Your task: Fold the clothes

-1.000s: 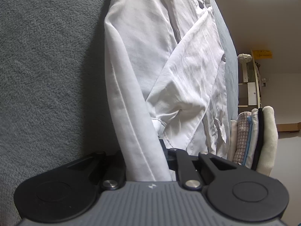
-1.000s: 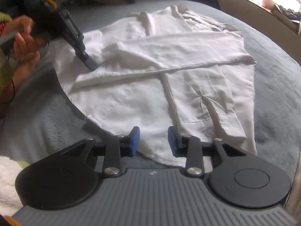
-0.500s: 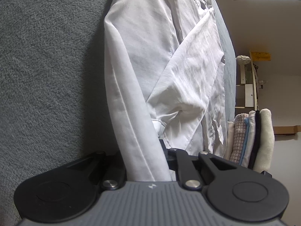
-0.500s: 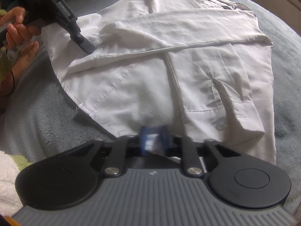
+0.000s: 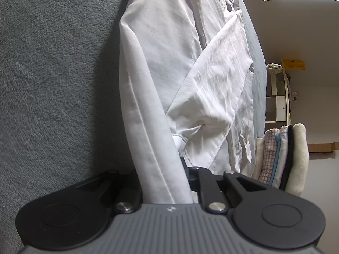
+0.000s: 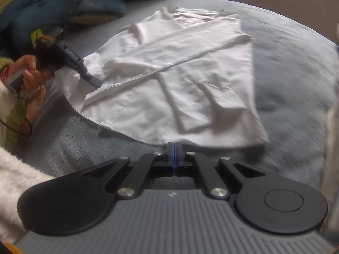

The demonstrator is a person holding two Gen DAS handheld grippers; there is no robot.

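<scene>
The left gripper [image 5: 164, 182] is pinching a fold of the white shirt [image 5: 190, 84], the cloth running straight up out of the nearly closed jaws, and in the right wrist view it [image 6: 94, 81] is sitting at the shirt's left edge where one sleeve [image 6: 169, 63] is lying across the body. The right gripper [image 6: 174, 148] is pressed fully together with nothing visible between its blue pads, its tips hovering just beside the hem [image 6: 148, 140]; that view is blurred, so contact with the hem is hard to judge. The shirt is lying spread on the grey blanket [image 6: 286, 74], both sleeves already folded in. To do this step well, the left pinch should be keeping the fold taut and low while the right is reopening and taking the hem squarely. A stack of folded clothes [image 5: 281, 156] is waiting past the blanket's edge.
</scene>
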